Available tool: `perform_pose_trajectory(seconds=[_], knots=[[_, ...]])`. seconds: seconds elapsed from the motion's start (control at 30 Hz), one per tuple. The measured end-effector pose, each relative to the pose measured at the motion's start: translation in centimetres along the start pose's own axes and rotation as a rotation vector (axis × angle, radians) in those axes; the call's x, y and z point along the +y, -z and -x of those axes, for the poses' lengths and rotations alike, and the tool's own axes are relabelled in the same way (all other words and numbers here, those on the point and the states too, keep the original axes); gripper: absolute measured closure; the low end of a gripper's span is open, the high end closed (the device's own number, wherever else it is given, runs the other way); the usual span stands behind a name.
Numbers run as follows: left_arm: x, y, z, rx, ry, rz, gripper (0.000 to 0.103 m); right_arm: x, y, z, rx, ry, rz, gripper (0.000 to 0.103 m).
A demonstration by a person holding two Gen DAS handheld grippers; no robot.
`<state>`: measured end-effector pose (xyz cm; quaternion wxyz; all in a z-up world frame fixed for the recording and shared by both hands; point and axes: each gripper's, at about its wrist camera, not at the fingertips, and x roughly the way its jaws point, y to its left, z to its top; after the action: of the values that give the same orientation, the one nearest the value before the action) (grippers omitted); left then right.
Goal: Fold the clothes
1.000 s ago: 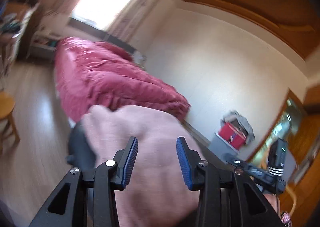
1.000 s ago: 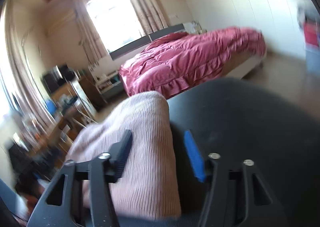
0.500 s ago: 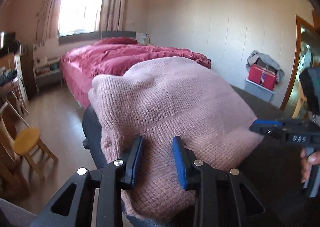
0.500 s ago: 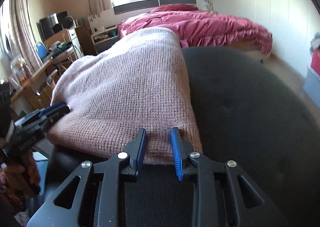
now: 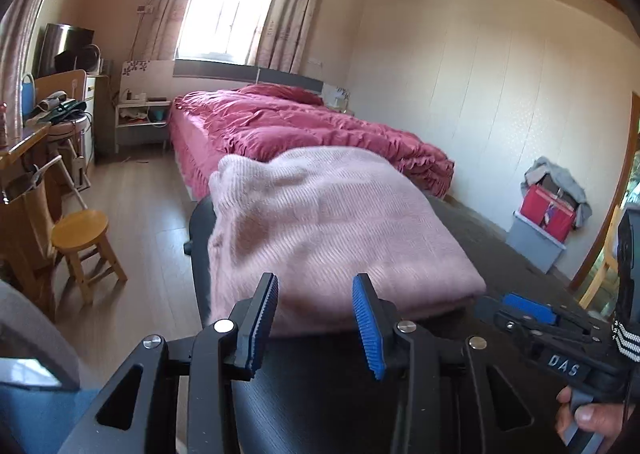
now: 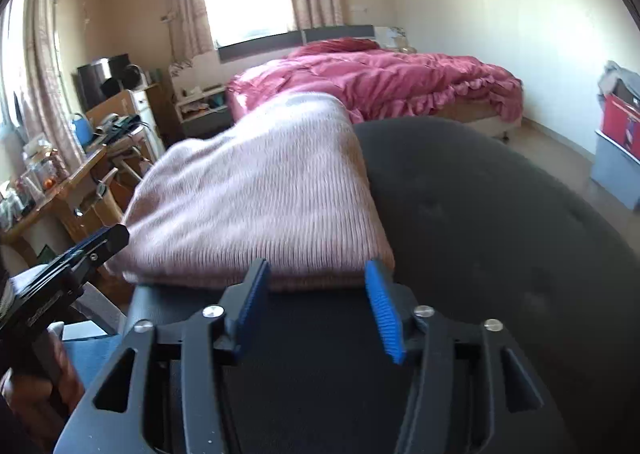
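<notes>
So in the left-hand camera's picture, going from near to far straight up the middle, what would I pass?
The left gripper with its blue fingers → dark tabletop → folded pink sweater → bed with the red quilt → grey headboard → curtained window.

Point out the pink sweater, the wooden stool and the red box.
pink sweater [image 5: 328,226], left wrist view, top face of the fold.
wooden stool [image 5: 80,228], left wrist view, round seat.
red box [image 5: 546,208], left wrist view, front face.
</notes>
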<state>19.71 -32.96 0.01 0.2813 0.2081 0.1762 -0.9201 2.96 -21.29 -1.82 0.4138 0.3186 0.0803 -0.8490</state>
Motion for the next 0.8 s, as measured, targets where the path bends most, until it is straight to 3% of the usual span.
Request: perform_pose_trajectory(seconds=[0.13, 0.23, 0.33, 0.67, 0.8], knots=[[-2.8, 0.7, -1.1, 0.052, -0.021, -0.045, 0.064, 0.1, 1.2, 1.5, 0.000, 0.029, -0.015, 0.046], [-3.7, 1.0, -2.6, 0.094, -0.026, -0.047, 0.064, -0.2, 1.8, 2.2, 0.006, 0.045, -0.033, 0.037], [-4.3, 1.2, -3.1, 0.124, -0.091, -0.071, 0.064, -0.4, 2.2, 2.2, 0.023, 0.041, -0.045, 0.037], [-2.7, 1.8, -4.8, 0.217, -0.245, -0.015, 0.063, 1.6, 2.4, 1.6, 0.051, 0.028, 0.060, 0.036], [-1.8, 1.9, -5.0, 0.230, -0.228, 0.021, 0.063, 2.1, 2.4, 1.4, 0.055, 0.031, 0.085, 0.036]])
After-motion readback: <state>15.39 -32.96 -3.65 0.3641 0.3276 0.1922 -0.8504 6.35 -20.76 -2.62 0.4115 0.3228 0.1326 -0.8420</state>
